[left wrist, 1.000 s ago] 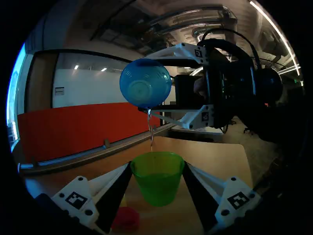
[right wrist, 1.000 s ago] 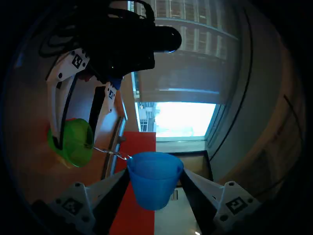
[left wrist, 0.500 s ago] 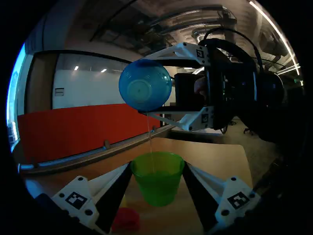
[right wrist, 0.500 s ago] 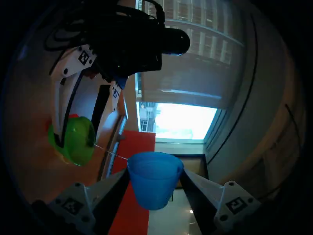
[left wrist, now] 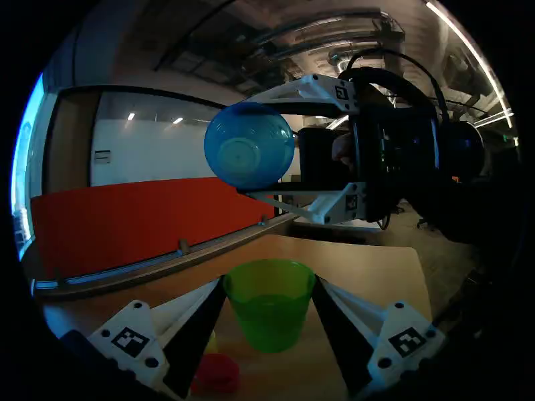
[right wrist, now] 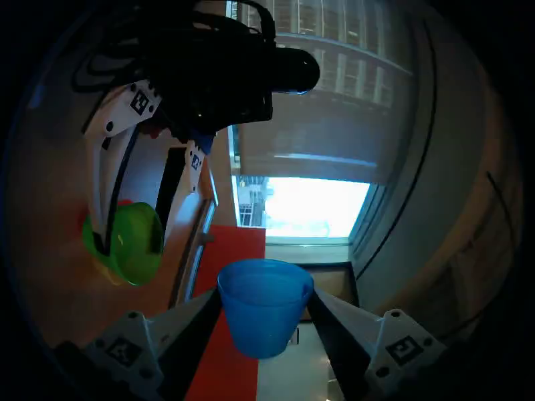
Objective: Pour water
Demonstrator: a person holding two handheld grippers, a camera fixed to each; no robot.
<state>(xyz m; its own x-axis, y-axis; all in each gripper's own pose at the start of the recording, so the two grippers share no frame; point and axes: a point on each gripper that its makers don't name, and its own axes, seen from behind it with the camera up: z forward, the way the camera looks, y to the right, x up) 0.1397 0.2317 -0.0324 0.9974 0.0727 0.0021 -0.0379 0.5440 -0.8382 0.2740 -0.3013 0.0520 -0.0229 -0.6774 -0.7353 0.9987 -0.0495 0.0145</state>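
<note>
A green cup (left wrist: 269, 314) with water in it stands upright between the fingers of my left gripper (left wrist: 267, 294), which is shut on it just above the wooden table (left wrist: 364, 267). Above it a blue cup (left wrist: 249, 146) lies tipped on its side, bottom toward this camera. My right gripper (left wrist: 246, 147) is shut on the blue cup, and no water falls from it. In the right gripper view the blue cup (right wrist: 265, 315) sits between my right gripper's (right wrist: 265, 297) fingers. The green cup (right wrist: 130, 244) is off to the left there, in my left gripper (right wrist: 127, 234).
A red object (left wrist: 215, 373) and a small yellow thing (left wrist: 210, 343) lie on the table below my left finger. A rail and red wall panel (left wrist: 134, 220) run behind the table's far edge. A bright window (right wrist: 304, 206) lies beyond the blue cup.
The stream from the blue cup into the green cup thinned to a thread, then stopped. Both cups and both grippers have barely moved.
</note>
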